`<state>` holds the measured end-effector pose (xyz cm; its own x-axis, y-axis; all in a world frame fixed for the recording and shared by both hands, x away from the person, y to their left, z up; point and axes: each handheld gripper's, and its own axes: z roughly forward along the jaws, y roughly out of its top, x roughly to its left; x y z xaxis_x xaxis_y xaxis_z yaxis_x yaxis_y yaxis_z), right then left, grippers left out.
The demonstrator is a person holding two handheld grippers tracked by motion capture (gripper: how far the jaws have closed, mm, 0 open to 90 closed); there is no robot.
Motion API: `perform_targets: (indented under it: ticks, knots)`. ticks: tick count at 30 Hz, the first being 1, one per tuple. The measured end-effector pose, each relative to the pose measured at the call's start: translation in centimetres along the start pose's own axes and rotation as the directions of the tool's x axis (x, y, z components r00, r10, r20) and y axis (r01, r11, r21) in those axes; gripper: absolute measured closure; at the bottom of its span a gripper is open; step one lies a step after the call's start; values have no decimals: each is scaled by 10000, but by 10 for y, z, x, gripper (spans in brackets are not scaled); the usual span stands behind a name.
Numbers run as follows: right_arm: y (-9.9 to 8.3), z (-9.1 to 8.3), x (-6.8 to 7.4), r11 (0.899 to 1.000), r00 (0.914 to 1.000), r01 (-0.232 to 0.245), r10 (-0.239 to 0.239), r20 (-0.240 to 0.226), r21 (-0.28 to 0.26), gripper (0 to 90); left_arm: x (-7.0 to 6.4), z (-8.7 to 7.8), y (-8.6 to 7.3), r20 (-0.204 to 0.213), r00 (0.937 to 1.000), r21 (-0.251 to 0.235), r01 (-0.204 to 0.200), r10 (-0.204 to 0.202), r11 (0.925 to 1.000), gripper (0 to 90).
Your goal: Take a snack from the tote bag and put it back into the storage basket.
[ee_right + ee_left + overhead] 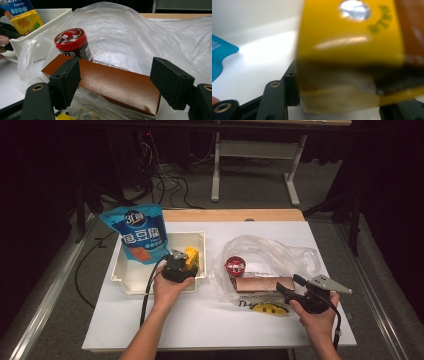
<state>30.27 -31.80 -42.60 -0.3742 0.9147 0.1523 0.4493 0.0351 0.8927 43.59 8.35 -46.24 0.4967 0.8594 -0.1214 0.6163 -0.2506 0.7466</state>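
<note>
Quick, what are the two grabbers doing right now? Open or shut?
Left gripper: shut on the yellow drink carton, over the white bin.
Right gripper: open, jaws either side of the brown box, holding nothing.

Left claw [186,261] apparently clamped; right claw [289,285] spread wide, both forearms extended.

Dark room, grey carpet [250,190], white desk frame [260,150] behind, cables [165,182] on floor
</note>
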Motion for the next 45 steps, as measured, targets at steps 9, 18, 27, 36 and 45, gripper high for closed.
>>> perform_targets:
  ticks: [9,18,27,36,45]
  knots:
    - [1,-1,1,10000,10000,4,-4,40,-18,245,0,-46,-16,-497,9977,-1038,417,-471,9937,247]
    - [-1,-4,2,10000,9997,-81,81,212,-5,244,-10,-61,-37,47,9973,-1121,737,-737,9910,809]
    - [0,-5,8,10000,9992,78,-77,383,-26,245,-10,-37,-17,-335,9895,-795,1373,-1403,9873,873]
    - [0,-5,9,10000,9993,91,-92,356,37,248,1,-27,1,-699,9801,-613,1817,-1859,9814,900]
    - [-1,-2,11,9997,9990,213,-218,385,141,252,17,-16,12,-498,9718,-485,2281,-2304,9724,900]
